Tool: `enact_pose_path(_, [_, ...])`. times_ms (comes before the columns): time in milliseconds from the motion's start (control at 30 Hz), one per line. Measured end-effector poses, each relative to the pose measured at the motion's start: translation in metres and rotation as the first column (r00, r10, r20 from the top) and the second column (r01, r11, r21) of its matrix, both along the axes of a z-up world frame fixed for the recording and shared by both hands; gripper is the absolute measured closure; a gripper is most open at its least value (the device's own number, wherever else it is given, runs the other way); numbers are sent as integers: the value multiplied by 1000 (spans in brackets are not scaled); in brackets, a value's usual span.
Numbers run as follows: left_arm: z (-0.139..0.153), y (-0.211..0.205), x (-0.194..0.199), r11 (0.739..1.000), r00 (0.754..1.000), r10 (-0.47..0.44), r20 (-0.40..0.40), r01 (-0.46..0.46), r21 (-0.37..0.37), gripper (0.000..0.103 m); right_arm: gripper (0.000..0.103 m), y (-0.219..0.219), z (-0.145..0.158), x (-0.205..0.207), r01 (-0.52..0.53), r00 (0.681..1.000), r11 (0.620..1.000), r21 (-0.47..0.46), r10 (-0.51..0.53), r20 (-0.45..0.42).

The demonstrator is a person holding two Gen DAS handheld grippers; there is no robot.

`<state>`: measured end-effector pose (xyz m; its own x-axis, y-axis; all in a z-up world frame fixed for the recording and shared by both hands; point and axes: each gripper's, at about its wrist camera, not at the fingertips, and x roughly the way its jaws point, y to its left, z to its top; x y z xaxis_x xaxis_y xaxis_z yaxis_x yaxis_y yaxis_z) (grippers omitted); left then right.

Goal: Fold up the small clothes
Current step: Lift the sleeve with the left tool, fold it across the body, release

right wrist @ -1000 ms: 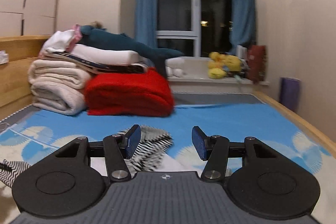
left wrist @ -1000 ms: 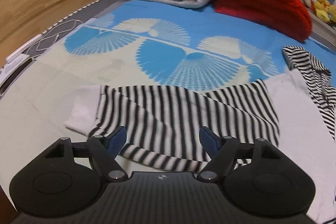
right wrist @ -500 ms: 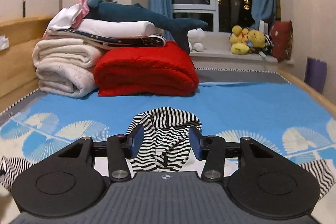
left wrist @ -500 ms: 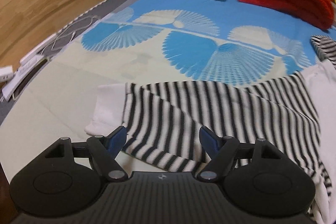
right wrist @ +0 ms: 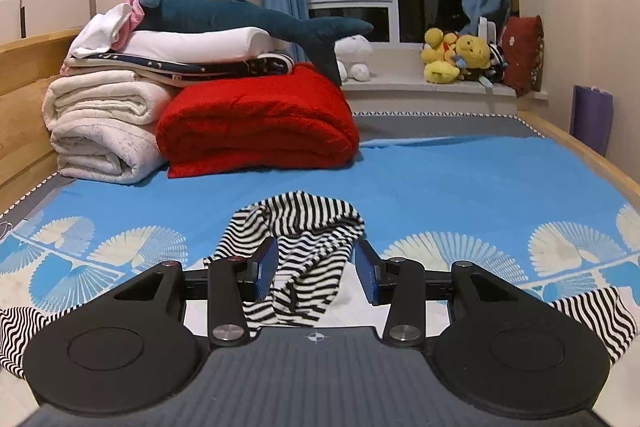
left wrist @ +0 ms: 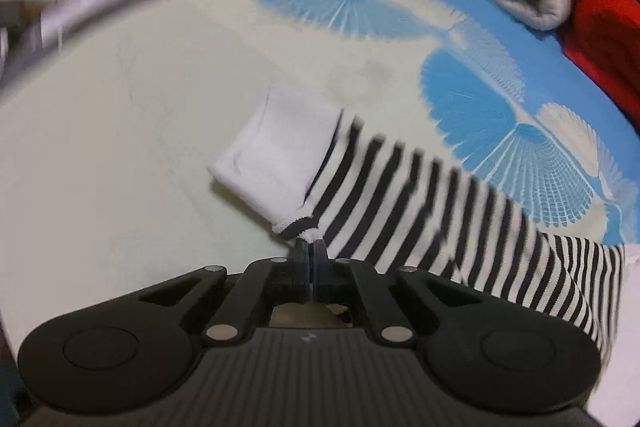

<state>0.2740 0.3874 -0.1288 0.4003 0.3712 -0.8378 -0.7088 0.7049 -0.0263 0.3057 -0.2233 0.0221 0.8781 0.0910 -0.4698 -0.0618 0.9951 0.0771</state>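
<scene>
Left tongs are clamped on the striped sleeve at its seam beside the white cuff, apparently to fold it inward. Right tongs stand apart, straddling the garment's striped hood, gripping nothing. The garment lies on the bed, with bare sheet left of the cuff.

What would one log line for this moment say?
left gripper: shut on striped sleeve near white cuff | right gripper: open, fingers around striped hood | fold: not yet made
</scene>
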Motion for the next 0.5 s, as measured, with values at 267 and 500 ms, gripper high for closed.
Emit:
enact_pose_path(267, [100, -153, 23, 925, 905, -358, 228, 312, 217, 103, 59, -23, -4, -4, 46, 996, 999, 5, -45, -79])
enact_pose_path(500, [129, -347, 36, 637, 573, -703, 422, 771, 15, 95, 59, -45, -32, 2, 108, 967, 991, 83, -85, -240])
